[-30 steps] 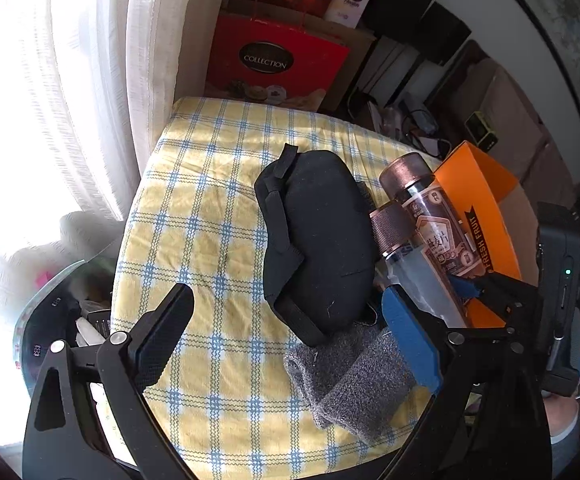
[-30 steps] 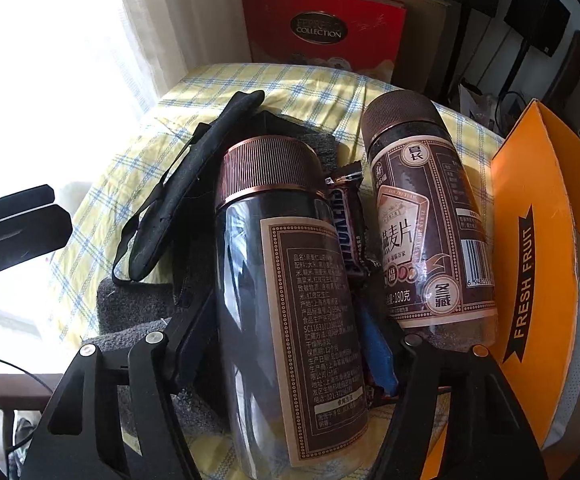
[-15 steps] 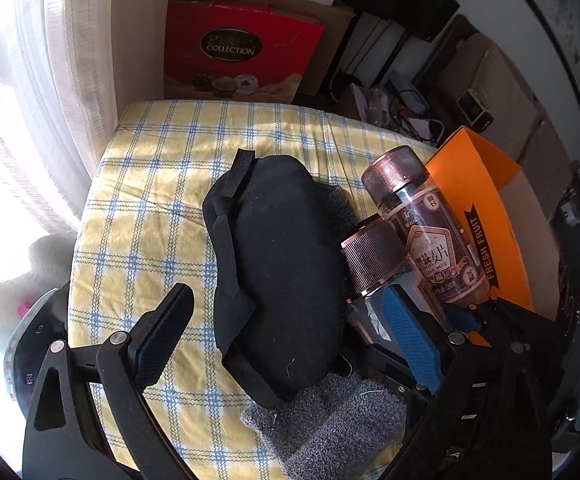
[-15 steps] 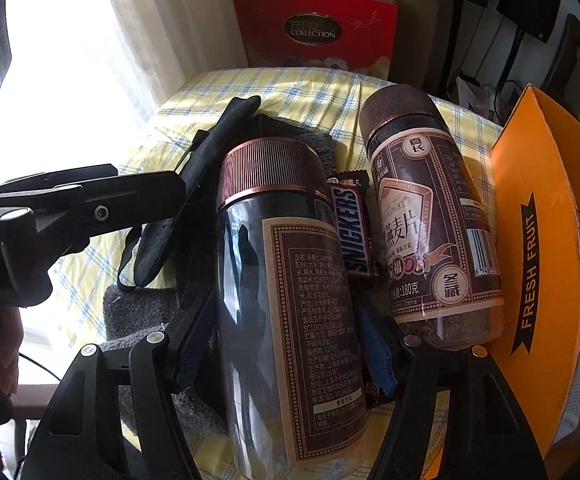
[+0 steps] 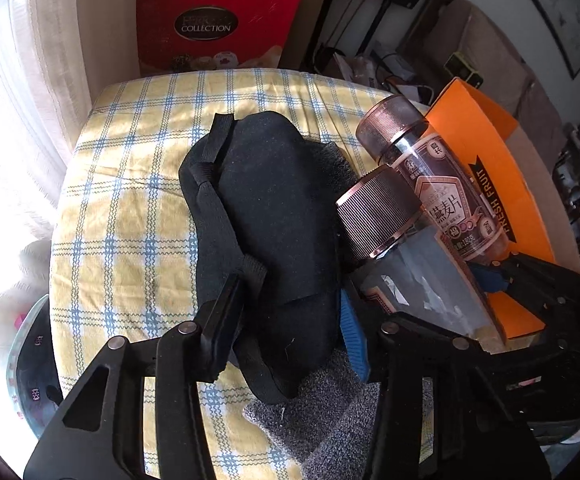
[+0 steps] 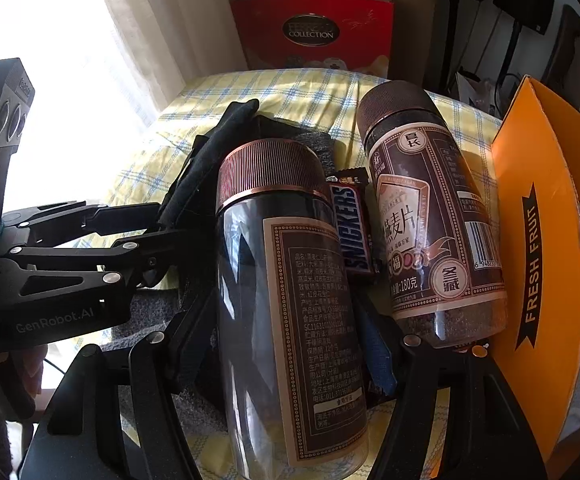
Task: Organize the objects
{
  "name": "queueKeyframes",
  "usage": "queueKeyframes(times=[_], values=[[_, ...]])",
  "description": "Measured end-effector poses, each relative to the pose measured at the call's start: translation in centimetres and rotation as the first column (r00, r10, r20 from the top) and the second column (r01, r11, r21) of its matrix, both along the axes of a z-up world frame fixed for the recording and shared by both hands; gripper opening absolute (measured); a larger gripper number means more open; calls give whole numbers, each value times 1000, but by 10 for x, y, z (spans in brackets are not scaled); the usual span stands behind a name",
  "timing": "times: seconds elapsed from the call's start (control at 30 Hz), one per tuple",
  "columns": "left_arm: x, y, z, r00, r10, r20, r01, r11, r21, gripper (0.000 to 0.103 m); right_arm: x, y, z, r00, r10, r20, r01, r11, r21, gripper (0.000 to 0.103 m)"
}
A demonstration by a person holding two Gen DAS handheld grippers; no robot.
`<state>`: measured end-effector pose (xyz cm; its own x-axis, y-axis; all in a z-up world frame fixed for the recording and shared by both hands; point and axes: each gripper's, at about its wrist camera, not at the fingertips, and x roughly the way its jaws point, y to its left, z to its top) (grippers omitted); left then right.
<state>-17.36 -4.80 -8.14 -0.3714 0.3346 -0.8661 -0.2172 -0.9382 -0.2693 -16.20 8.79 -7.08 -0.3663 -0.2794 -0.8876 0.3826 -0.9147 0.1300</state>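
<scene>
A black eye mask (image 5: 273, 232) lies on the yellow checked cloth (image 5: 129, 208). My left gripper (image 5: 290, 316) is closed around its near end; it also shows in the right wrist view (image 6: 157, 236). My right gripper (image 6: 285, 320) is shut on a brown-capped jar (image 6: 290, 280), also seen in the left wrist view (image 5: 382, 216). A second jar (image 6: 422, 216) lies beside it, with a Snickers bar (image 6: 354, 232) between them. A grey sock (image 5: 322, 412) lies under the mask.
An orange "FRESH FRUIT" box (image 6: 538, 264) stands open at the right of the jars. A red "COLLECTION" gift bag (image 5: 209, 28) stands behind the table. White curtains (image 5: 29, 80) hang at the left. Cluttered furniture fills the back right.
My left gripper has moved forward and right over the eye mask and its fingers have closed on the mask's near end. My right gripper still holds the jar in place.
</scene>
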Motion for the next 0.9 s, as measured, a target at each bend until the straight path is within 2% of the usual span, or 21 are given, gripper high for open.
queueKeyframes(times=[0.07, 0.17, 0.3, 0.53, 0.67, 0.9], values=[[2, 0, 6, 1000, 1, -18, -1, 1000, 6, 12, 1, 1, 3, 1000, -3, -5, 3, 1000, -10, 68], [4, -5, 20, 998, 26, -52, -25, 1000, 14, 6, 4, 5, 11, 1000, -13, -18, 12, 999, -31, 68], [4, -17, 45, 995, 67, -80, -61, 995, 83, 5, 6, 9, 30, 999, -21, -47, 18, 998, -65, 67], [10, -24, 95, 987, 79, -138, -52, 981, 185, 4, 14, 22, 65, 996, -38, -84, 26, 988, -149, 67], [15, -17, 114, 981, 71, -181, -35, 980, 195, 4, 18, 41, 85, 993, -67, -93, 46, 976, -214, 67], [16, 15, 130, 978, 24, -208, 20, 978, 210, 4, 23, 79, 115, 980, -137, -145, 105, 973, -205, 67]])
